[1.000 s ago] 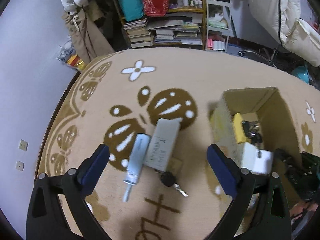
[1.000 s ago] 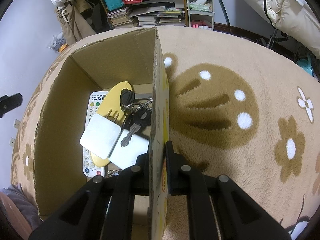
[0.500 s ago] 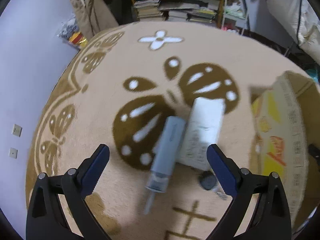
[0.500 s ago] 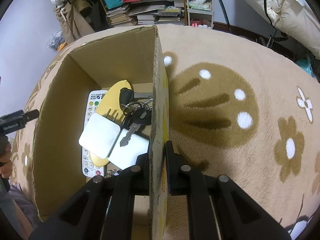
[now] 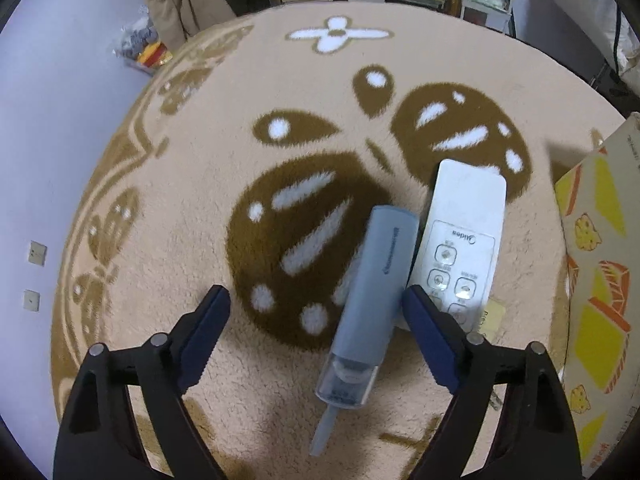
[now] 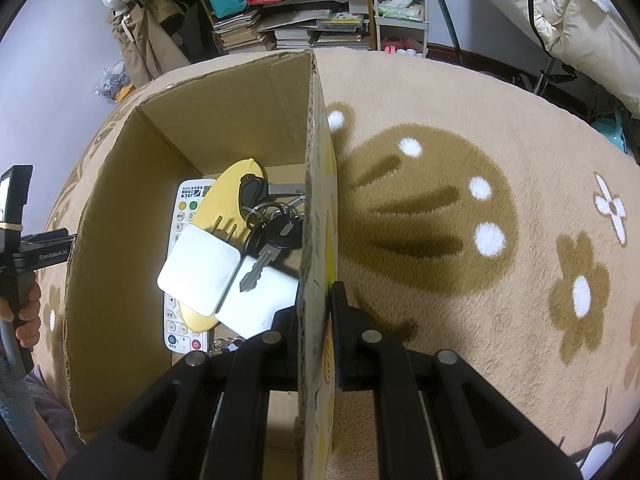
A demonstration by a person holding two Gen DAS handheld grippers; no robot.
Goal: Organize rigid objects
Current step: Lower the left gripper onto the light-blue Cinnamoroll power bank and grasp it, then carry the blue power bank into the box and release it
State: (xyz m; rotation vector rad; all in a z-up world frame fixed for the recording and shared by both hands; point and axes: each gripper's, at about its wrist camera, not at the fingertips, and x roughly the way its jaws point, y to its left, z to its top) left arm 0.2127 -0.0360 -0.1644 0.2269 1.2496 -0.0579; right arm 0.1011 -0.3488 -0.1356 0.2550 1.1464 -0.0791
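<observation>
On the rug lies a blue-grey tube-shaped device (image 5: 372,292) with a clear cap toward me, beside a white remote (image 5: 460,248). My left gripper (image 5: 316,320) is open and low over the rug; the device lies between its blue pads (image 5: 428,332), nearer the right one. My right gripper (image 6: 316,320) is shut on the right wall of the cardboard box (image 6: 316,184). Inside the box lie a white remote (image 6: 180,240), a yellow oval piece (image 6: 228,196), two white square blocks (image 6: 200,272) and a key bunch (image 6: 272,232).
The box's printed outer wall (image 5: 596,288) stands at the right of the left wrist view. A hand (image 6: 24,316) holding the other gripper's handle shows left of the box. Shelves of books (image 6: 300,28) and bedding (image 6: 568,12) line the far rug edge.
My left gripper has moved forward and down onto the blue-grey device, which now lies between its open fingers. The loose key near the remote has gone out of sight. The right gripper has stayed put.
</observation>
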